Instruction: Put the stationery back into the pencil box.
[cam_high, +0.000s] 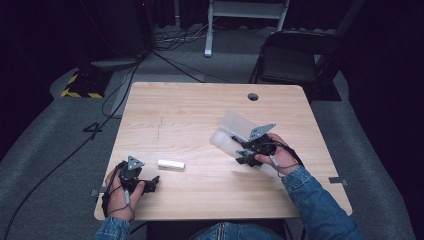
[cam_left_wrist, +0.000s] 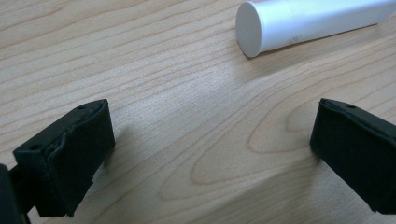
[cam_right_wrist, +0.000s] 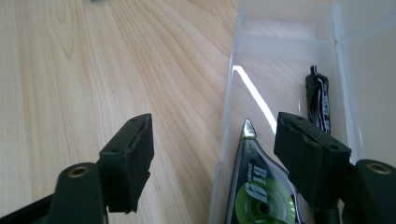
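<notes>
While the left tongs (cam_high: 150, 182) rest open on the desk (cam_high: 200, 100), the white tube (cam_high: 171, 163) lies just beyond them, long axis crosswise; farther right, the right tongs (cam_high: 243, 155) straddle the clear case's (cam_high: 231, 125) wall, open and gripping nothing.

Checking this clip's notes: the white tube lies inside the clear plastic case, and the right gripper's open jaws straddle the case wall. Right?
Not quite. The white tube lies on the bare table, apart from the clear plastic case, as the high view shows. The right gripper does straddle the case wall, jaws open.
</notes>
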